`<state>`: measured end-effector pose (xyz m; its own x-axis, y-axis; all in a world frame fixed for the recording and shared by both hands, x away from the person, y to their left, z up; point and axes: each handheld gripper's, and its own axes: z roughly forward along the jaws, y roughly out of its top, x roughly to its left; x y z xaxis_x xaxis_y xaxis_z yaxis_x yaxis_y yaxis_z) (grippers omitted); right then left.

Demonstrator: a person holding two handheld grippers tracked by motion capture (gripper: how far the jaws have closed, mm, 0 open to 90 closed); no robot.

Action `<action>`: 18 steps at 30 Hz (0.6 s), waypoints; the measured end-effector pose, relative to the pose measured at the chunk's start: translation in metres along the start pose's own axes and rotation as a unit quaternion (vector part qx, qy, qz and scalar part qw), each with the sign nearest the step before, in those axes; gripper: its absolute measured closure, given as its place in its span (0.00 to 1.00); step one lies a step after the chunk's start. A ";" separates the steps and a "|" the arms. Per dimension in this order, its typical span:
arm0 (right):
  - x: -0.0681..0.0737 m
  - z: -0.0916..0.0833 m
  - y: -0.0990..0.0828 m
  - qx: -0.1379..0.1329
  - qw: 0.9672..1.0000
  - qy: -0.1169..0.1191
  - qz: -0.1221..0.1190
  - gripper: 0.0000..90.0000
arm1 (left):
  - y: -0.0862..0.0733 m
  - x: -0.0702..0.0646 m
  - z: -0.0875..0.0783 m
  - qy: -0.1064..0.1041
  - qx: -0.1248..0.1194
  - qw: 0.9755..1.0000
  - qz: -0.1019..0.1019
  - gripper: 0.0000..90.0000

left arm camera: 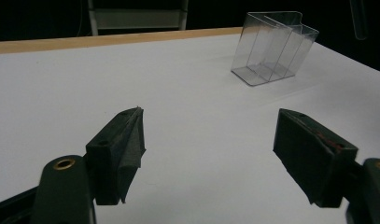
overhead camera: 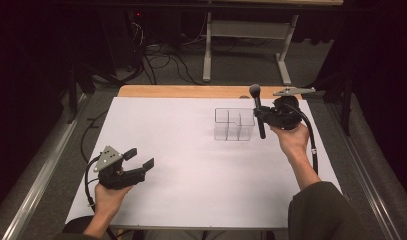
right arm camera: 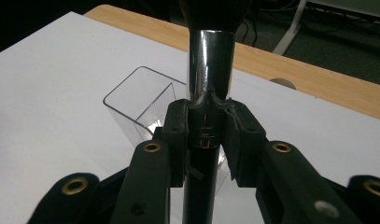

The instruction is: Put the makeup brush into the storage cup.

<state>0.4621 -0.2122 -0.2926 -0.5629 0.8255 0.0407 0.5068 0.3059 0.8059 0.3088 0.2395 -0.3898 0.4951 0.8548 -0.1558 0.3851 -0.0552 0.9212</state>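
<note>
High view: makeup brush [overhead camera: 257,111], upright with bristle head uppermost, clamped in the right gripper [overhead camera: 263,116] just right of the clear organiser [overhead camera: 234,124]; handle tip hangs beside its right wall, not over a compartment. Left gripper [overhead camera: 140,159], well apart toward the near left of the organiser, jaws spread, holding nothing.

Left gripper view: organiser [left arm camera: 273,49] far ahead on the white table [left arm camera: 131,79], its compartments looking empty. Risk: nothing steadies it, so a sideways nudge from the brush could slide or tip the light box.

Right gripper view: jaws closed tight on the brush [right arm camera: 209,93] at the join of chrome ferrule and black handle; organiser [right arm camera: 141,100] lies behind and left of the brush. Risk: smooth metal may slip or swivel in the pads; lowering from here, the handle could strike the rim and miss the slot.
</note>
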 end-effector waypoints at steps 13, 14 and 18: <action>-0.001 0.009 0.008 -0.014 1.000 0.000 0.005 0.82 | 0.000 -0.001 -0.001 -0.002 0.001 1.000 0.001 0.28; -0.001 0.010 0.009 -0.015 1.000 -0.001 0.007 0.82 | 0.000 -0.001 0.000 -0.002 0.001 1.000 0.000 0.28; 0.000 0.012 0.012 -0.022 1.000 0.000 0.006 0.82 | 0.000 -0.001 0.000 -0.004 0.001 1.000 -0.001 0.28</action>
<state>0.4758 -0.2029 -0.2900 -0.5560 0.8296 0.0504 0.4851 0.2747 0.8302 0.3083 0.2391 -0.3895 0.5001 0.8511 -0.1599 0.3882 -0.0553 0.9199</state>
